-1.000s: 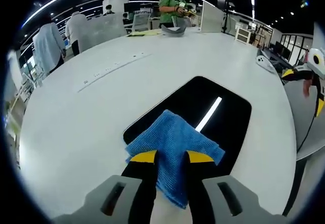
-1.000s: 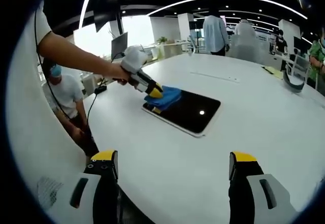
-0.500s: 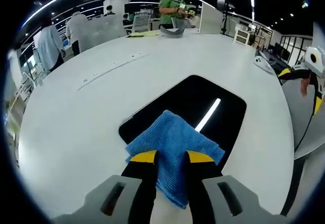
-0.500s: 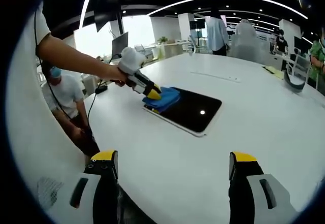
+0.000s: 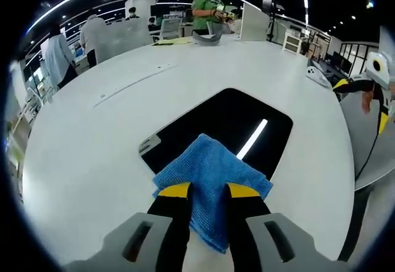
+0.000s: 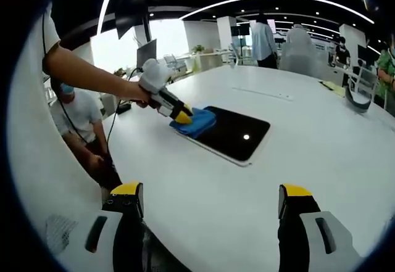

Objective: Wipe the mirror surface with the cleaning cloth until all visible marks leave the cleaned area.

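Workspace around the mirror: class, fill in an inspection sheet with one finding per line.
Surface: white round table, bare around the mirror.
Job's things: dark mirror lying flat; blue cleaning cloth on its near corner.
Clutter: grey object at the far edge.
Grippers: left claw shut on the cloth; right claw open, holding nothing.
Cables: black cable hanging off the table edge.
Surroundings: open office, people standing and sitting.
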